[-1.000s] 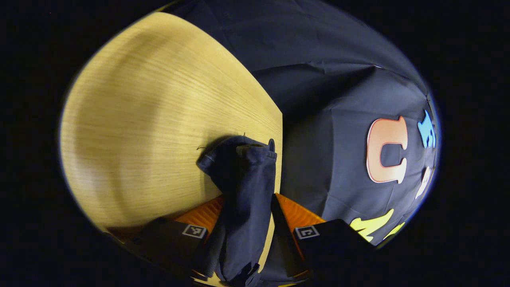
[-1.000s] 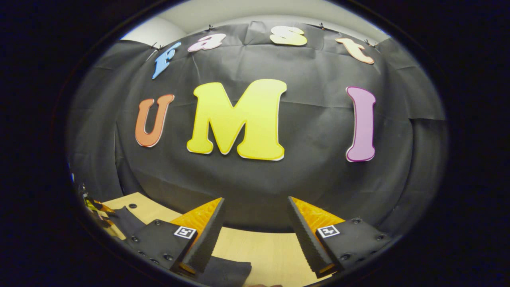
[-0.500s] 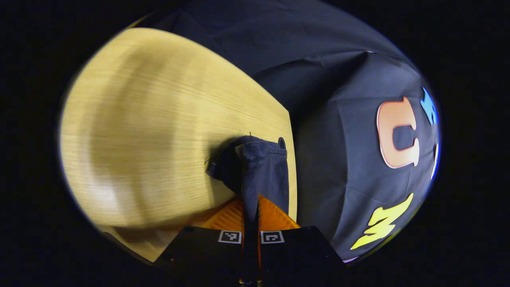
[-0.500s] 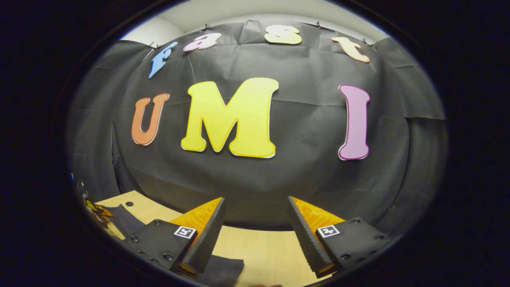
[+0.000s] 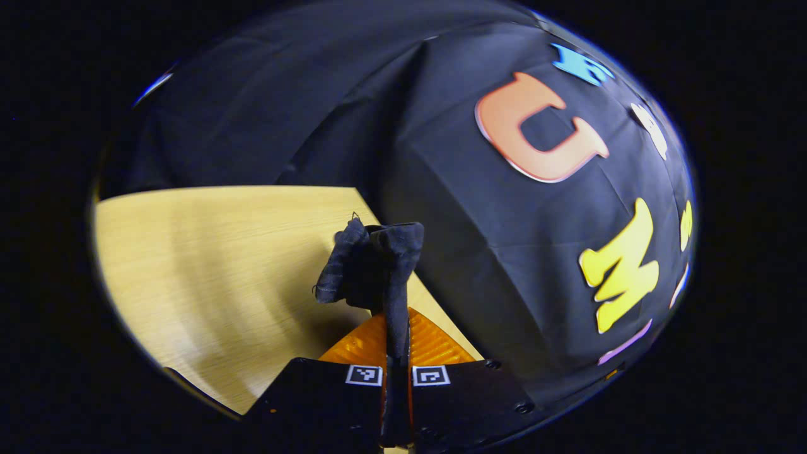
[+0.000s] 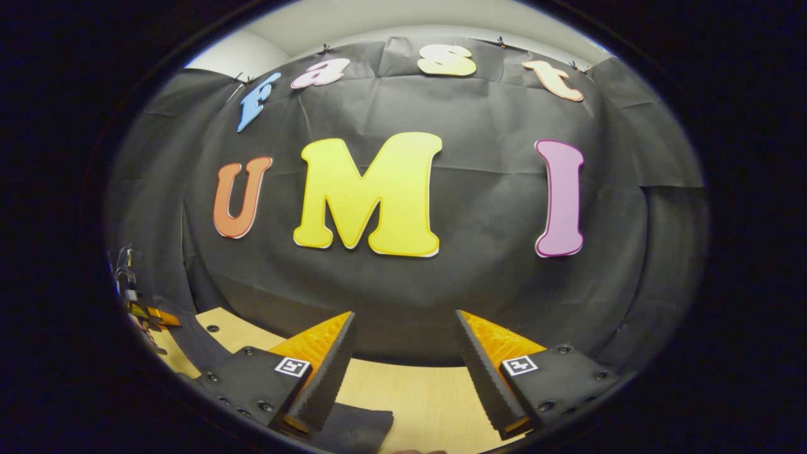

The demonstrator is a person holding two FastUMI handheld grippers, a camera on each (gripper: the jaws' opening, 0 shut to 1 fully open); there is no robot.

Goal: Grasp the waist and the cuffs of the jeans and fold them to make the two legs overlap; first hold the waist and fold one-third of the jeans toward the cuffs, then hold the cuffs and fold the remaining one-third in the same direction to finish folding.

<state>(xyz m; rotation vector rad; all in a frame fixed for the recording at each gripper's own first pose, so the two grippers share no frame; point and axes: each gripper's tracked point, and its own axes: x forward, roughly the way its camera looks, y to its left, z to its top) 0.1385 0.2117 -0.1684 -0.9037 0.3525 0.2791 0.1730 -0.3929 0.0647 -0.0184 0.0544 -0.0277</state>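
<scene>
Pinching a bunched end of the dark denim jeans [image 5: 378, 265] in my left gripper [image 5: 397, 353] above the pale wooden table's [image 5: 208, 252] far edge, my right gripper [image 6: 403, 366] gapes wide over bare tabletop.

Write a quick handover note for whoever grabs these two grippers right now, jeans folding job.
Left gripper: jaws shut on a bunched end of the jeans, held up over the wooden table.
Right gripper: jaws open, holding nothing, above the table with dark jeans fabric lying just below its near finger.
Done: one end gripped. No finished fold can be seen.
Left: grip the other end with the right gripper, overlap the legs, then fold in thirds from the waist, then the cuffs.
</scene>
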